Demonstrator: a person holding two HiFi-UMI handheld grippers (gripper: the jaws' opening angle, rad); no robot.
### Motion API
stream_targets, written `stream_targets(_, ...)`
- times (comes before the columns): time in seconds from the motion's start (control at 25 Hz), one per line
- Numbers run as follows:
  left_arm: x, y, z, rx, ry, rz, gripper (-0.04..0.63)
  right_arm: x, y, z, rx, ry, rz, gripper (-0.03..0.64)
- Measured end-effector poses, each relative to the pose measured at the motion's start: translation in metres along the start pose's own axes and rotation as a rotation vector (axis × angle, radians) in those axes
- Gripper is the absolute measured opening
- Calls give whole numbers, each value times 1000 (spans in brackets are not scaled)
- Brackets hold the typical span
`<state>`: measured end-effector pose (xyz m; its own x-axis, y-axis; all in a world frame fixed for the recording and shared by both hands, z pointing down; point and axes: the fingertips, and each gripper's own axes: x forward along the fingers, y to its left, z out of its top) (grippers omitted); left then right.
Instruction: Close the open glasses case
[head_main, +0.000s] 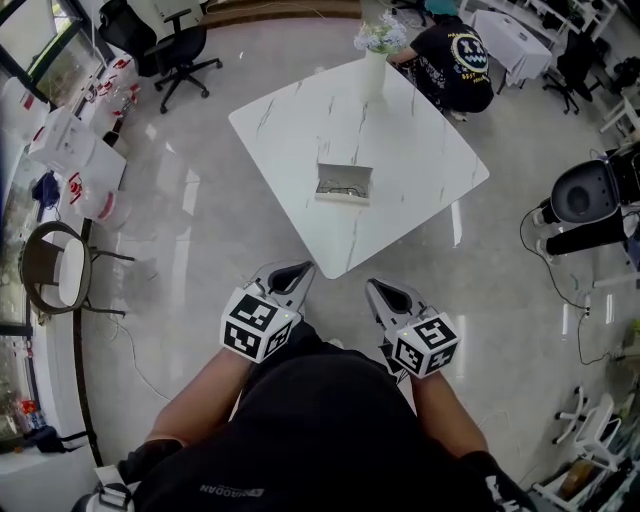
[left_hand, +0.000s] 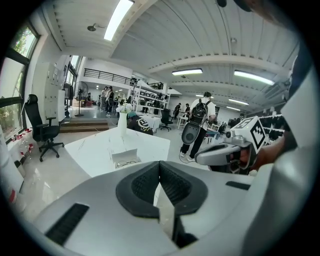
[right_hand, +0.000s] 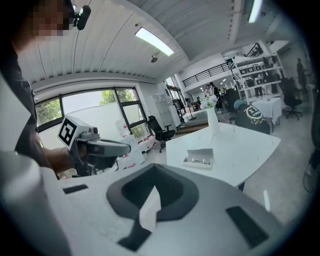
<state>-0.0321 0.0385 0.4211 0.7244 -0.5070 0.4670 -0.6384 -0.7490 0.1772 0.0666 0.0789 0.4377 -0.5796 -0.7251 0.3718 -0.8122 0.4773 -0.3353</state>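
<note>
Nearest the person, the left gripper (head_main: 298, 270) and right gripper (head_main: 376, 289) sit side by side over a glossy grey floor (head_main: 200, 230). Both are smooth grey plastic, and each carries a cube of black-and-white square markers. Each one's ribbed dark pads meet at the tips with nothing caught between them. The near corner of a square white table (head_main: 290, 120), veined like marble, lies just beyond them at 12 o'clock. Further on at 12 o'clock, near the tabletop's middle, the glasses case (head_main: 344, 184) lies well apart from both grippers. It is a pale rectangular box with its lid standing up, and thin-framed glasses rest inside. A slim white vase (head_main: 375, 68) of pale flowers stands at the far corner. Beyond it, at 1 o'clock, a person in a black shirt (head_main: 455, 60) crouches, and a black office chair (head_main: 180, 50) stands at 11 o'clock.
</note>
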Motion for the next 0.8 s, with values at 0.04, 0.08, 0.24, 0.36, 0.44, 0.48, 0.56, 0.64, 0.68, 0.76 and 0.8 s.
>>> stream_targets(0.04, 4, 7, 5, 3, -1, -3, 3, 6, -3, 4, -6, 2, -7, 2)
stream_targets(0.08, 7, 12, 9, 7, -1, -7, 3, 11, -6, 9, -7, 1, -14, 2)
stream_targets(0.24, 17, 34, 24, 32, -1, -34, 3, 34, -13, 30, -1, -20, -40, 2)
stream_targets(0.36, 25, 50, 36, 40, -3, -60, 3, 50, -16, 47, -2, -33, -62, 2)
stream_targets(0.44, 29, 61, 45, 48, -7, -78, 3, 58, -19, 55, -2, -36, -83, 2)
stream_targets(0.48, 32, 66, 49, 53, -10, -87, 3, 62, -22, 58, -4, -36, -97, 1)
stream_targets(0.56, 37, 76, 55, 60, -18, -103, 3, 68, -30, 63, -9, -37, -128, 2)
stream_targets(0.64, 42, 88, 58, 68, -17, -118, 3, 75, -38, 70, -11, -45, -158, 2)
stream_targets(0.68, 44, 93, 58, 72, -13, -125, 3, 78, -41, 73, -9, -49, -172, 2)
stream_targets(0.76, 47, 100, 58, 77, -7, -144, 3, 83, -45, 75, 0, -52, -199, 2)
stream_targets(0.8, 47, 103, 59, 77, -7, -155, 3, 85, -47, 75, 6, -51, -212, 2)
